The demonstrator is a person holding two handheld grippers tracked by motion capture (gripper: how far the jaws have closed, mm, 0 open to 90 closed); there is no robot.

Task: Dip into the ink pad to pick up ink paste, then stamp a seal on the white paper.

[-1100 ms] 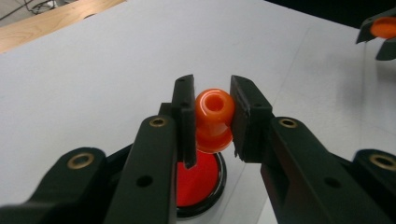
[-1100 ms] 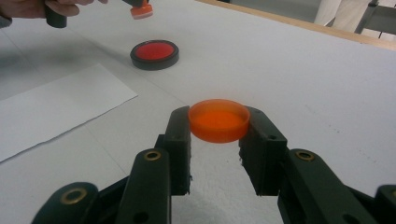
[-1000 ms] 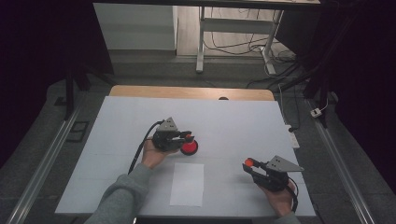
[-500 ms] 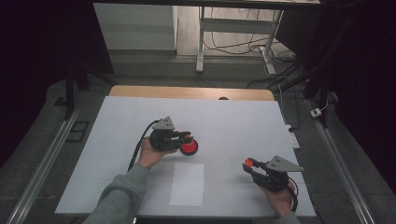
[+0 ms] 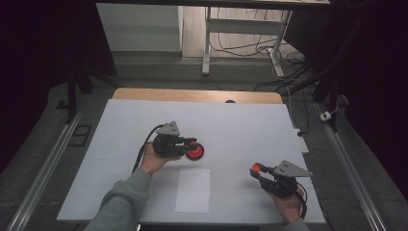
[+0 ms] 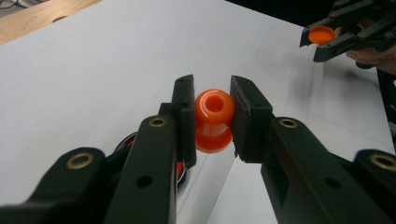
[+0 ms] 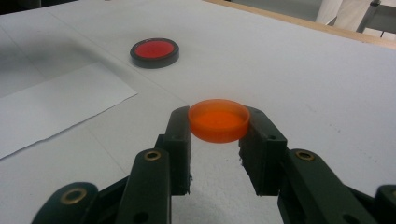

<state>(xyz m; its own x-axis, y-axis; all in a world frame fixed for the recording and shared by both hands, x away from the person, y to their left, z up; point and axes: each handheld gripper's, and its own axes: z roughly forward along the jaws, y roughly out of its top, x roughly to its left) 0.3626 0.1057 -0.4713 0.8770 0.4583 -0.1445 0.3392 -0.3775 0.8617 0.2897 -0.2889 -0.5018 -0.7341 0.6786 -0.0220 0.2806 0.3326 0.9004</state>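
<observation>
here, left gripper [image 6: 212,122] clamped on an orange stamp handle [image 6: 214,119] above a red ink pad [image 7: 154,52]. right gripper [image 7: 217,135] clamped on an orange cap [image 7: 218,119], beside a paper sheet [image 5: 193,189].

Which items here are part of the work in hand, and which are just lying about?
In hand:
- orange knob-shaped piece, clamped in the left gripper
- orange cap, clamped in the right gripper

Lying about:
- red disc in a black ring
- white paper sheet
</observation>
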